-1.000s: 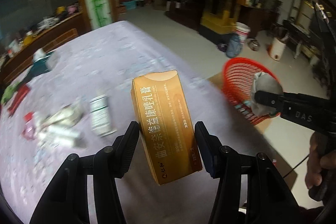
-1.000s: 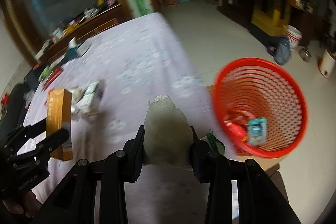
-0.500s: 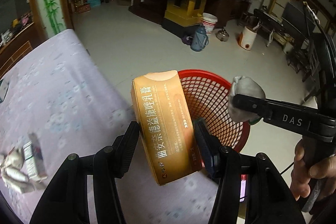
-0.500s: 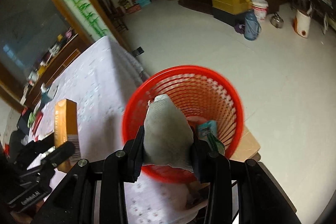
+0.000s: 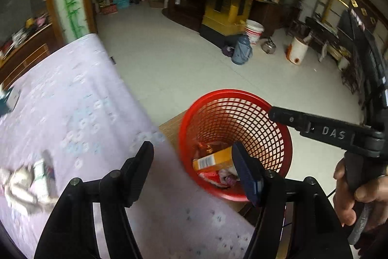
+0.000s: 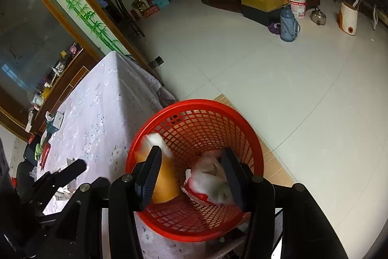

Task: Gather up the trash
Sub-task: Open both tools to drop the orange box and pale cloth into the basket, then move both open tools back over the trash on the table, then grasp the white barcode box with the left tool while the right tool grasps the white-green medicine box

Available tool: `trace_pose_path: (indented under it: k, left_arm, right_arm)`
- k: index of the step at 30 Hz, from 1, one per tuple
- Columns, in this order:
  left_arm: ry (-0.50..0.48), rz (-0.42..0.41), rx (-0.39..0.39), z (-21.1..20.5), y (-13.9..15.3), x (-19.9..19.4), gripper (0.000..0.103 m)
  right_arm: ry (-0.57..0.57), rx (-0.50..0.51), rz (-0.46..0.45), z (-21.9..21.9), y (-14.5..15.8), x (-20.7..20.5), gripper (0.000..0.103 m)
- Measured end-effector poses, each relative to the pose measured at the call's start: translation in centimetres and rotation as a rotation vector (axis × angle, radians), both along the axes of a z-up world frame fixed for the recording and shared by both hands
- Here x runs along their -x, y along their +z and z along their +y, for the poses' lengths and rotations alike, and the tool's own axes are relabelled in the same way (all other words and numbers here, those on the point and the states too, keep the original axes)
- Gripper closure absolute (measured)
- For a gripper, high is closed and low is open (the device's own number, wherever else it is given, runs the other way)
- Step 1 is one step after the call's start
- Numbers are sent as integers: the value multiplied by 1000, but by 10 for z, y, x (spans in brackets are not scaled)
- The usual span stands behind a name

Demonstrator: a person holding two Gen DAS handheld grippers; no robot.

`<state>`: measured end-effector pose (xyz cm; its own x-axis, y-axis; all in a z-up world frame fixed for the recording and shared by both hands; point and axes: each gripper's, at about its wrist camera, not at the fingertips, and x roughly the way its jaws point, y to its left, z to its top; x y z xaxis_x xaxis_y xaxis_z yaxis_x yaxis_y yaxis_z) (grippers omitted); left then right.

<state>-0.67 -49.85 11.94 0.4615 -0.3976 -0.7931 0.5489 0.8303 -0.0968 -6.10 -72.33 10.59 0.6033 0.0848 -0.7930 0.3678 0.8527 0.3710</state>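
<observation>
Orange carton now down inside the red mesh basket, no longer pinched between the left gripper jaws as half a second back; same for the pale wad, gone from the right gripper and blurred among the wrappers below. Both sets of jaws opening, nothing between them. Two pieces binned, then. Carton lying tilted on the heap, barcode end up. More crumpled litter left on the lilac tablecloth, well apart from the basket.
</observation>
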Motion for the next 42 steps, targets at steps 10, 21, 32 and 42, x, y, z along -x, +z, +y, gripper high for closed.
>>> trace_pose_path:
  k: [10,21,32,42]
  left_arm:
    - [210,17,-3,121,9,26,38]
    - [458,46,50,302,6,34,38]
    - [584,93,89,399,1,39,38]
    - [606,97,80,414,1,44,38]
  right_arm:
    - [208,-16,-29,71,1,-5,47]
    - [464,-42,15,241,-11,-13,47]
    - [589,30,54,357,-11,-72,48]
    - [543,151,162,396,-53,-140,48]
